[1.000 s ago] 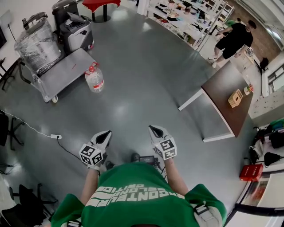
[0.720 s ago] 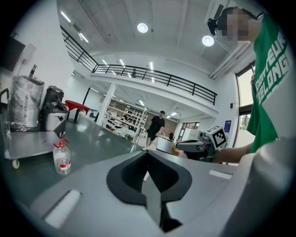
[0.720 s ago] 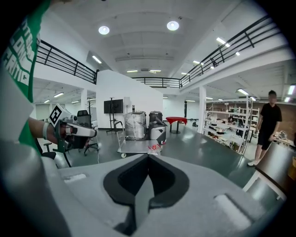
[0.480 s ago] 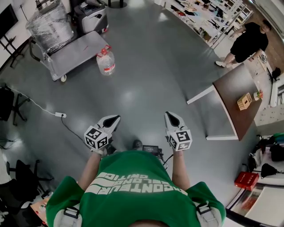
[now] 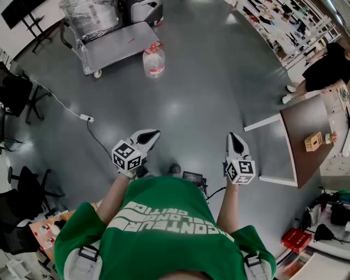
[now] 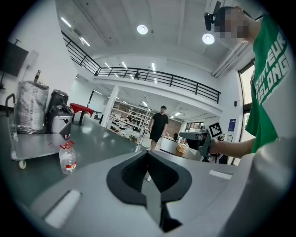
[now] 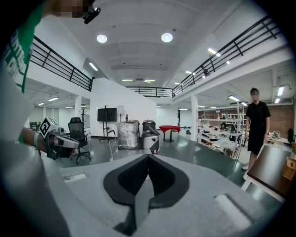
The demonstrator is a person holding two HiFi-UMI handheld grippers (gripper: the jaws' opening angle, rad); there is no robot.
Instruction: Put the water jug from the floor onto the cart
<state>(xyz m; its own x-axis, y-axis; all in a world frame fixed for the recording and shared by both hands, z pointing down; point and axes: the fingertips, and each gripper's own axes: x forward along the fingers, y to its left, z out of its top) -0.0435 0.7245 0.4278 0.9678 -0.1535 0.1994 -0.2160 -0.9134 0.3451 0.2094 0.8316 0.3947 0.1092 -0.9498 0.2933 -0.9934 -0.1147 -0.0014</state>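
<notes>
A clear water jug (image 5: pixel 153 61) with a red cap and red label stands upright on the grey floor, just off the corner of the flat grey cart (image 5: pixel 117 46). In the left gripper view the water jug (image 6: pixel 67 157) is far ahead at the left, beside the cart (image 6: pixel 32 146). My left gripper (image 5: pixel 152 133) and right gripper (image 5: pixel 234 136) hang close to my body, well short of the jug. The jaws of the left gripper (image 6: pixel 148 155) and of the right gripper (image 7: pixel 148 157) are both shut with nothing between them.
A plastic-wrapped bundle (image 5: pixel 90 13) sits at the cart's far end, with dark cases (image 5: pixel 143 8) behind. A cable with a power strip (image 5: pixel 85 117) crosses the floor at the left. A brown table (image 5: pixel 306 136) and a person in black (image 5: pixel 328 68) are at the right.
The head view has swung, so the jug and cart now sit higher and farther right in it. My right gripper has moved rightward and up a little. Both grippers stay shut.
</notes>
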